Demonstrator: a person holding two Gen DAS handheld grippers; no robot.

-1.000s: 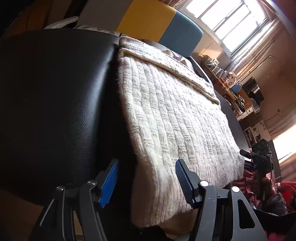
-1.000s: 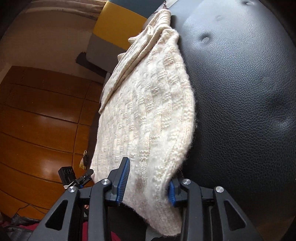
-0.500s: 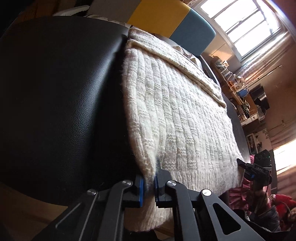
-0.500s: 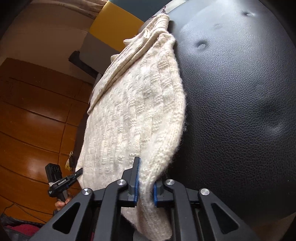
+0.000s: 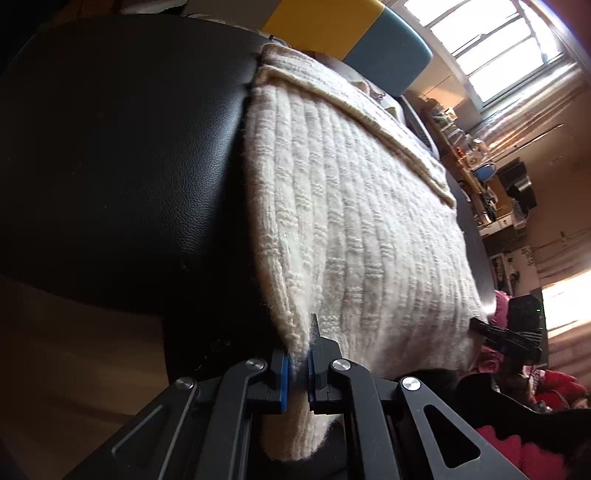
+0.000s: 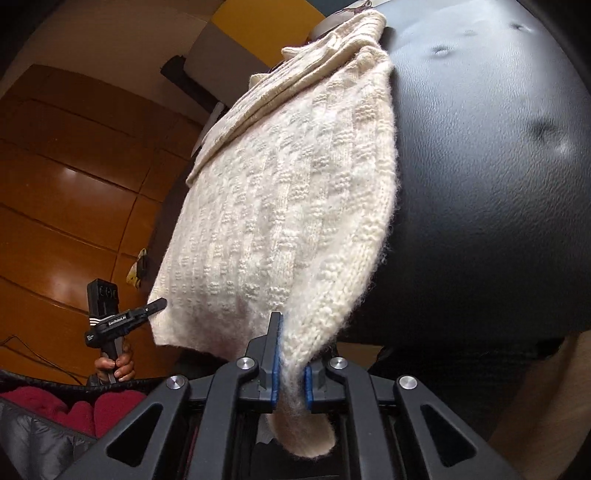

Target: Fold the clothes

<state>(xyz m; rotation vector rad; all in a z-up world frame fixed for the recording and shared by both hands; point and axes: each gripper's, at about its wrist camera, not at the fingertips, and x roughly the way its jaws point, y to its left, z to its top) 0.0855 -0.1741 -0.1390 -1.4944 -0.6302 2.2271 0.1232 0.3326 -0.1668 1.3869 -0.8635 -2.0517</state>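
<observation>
- Left wrist view: the left gripper [image 5: 297, 373] has its jaws closed down on the near left corner of the cream knitted sweater [image 5: 354, 229], with only a thin fold of knit between the blue pads and a short tail of fabric hanging below them.
- The sweater lies spread on a black padded leather seat [image 5: 122, 155], its far edge already turned over in a flap near a yellow and blue cushion [image 5: 347, 33].
- The other tool shows at the right edge of this view, beside red clothing [image 5: 532, 424].
- Right wrist view: the right gripper [image 6: 290, 376] is likewise clamped on the opposite near corner of the sweater [image 6: 280, 206], jaws nearly together, a rounded tail of knit drooping under them.
- The left gripper [image 6: 155, 305] appears here at the sweater's other corner, held by a hand [image 6: 114, 365], with a wooden floor [image 6: 55, 206] beyond.
- Judged step: carry the near hem up and over toward the far edge.
- To do it well, lift both corners together and level, keeping the hem lightly taut between them so the loose knit does not sag or bunch.
- Move evenly and lay the hem square on the far flap before loosening the jaws; uneven height would probably skew the fold.
</observation>
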